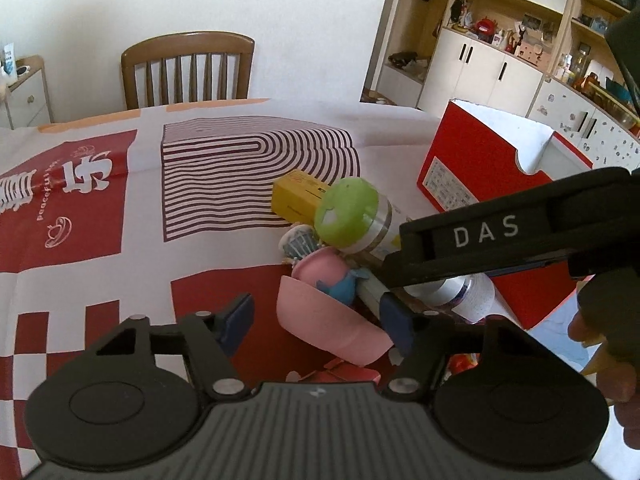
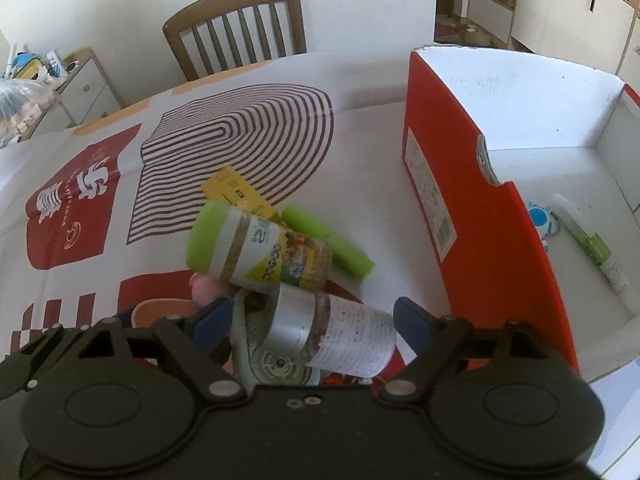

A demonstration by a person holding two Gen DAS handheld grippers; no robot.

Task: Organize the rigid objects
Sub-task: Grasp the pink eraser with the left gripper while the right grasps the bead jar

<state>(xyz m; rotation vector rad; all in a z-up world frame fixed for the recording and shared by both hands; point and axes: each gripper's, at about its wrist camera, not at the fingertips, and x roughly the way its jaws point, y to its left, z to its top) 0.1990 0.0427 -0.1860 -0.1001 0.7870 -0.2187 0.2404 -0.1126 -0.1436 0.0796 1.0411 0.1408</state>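
Jars and toys lie heaped on the table just left of the red box [image 1: 476, 168]. From the left wrist, the left gripper [image 1: 318, 316] gapes wide around a pink bowl [image 1: 328, 320]: light, stiff, best pinched at its rim. From the right wrist, the right gripper [image 2: 312, 322] spreads wide around a grey-lidded jar [image 2: 332, 330]: smooth, rolling, likely breakable; grasp mid-body.

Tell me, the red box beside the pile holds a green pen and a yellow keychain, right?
Not quite: in the right wrist view the keychain is blue, not yellow. It does lie in the red box next to the green pen.
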